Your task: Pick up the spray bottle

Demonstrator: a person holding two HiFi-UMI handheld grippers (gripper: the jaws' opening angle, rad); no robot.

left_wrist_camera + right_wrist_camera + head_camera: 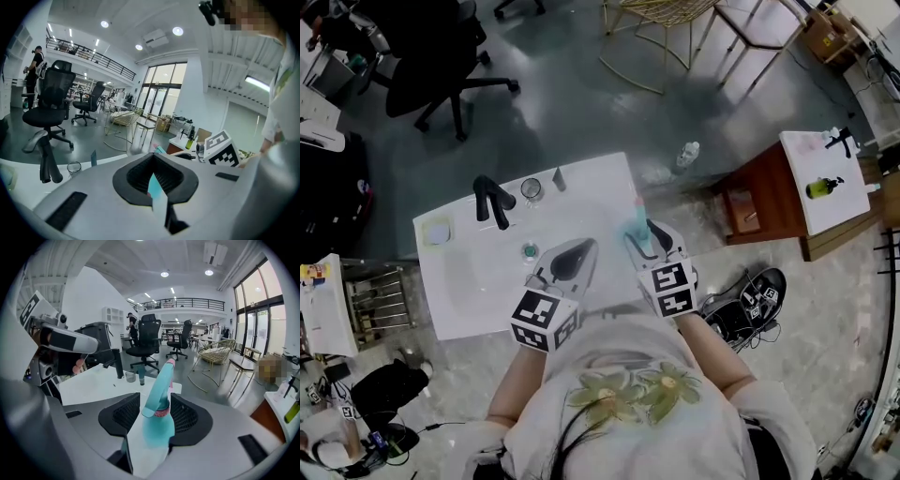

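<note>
Right hand-held gripper (647, 239) points up-frame and slopes downward, its marker cube close to the person's chest, at the right edge of the white worktop (469, 281). Its jaws stand wide apart with the teal spray bottle (157, 427) upright between them. A strip of worktop shows between the bottle and the picture-left pad, so nothing is clamped. The nozzle leans away from the camera. Left hand-held gripper (579, 251) sits just beside it toward the centre, angled the same way, its jaws drawn together at the tips over the worktop's near part.

Bare worktop lies left of both grippers. A black faucet (492, 202), a glass (532, 190) and a small dark bottle (559, 178) stand along the far edge, well apart from the spray bottle. Past the right edge is open floor, then a wooden side table (769, 192). An office chair (441, 66) sits upper left.
</note>
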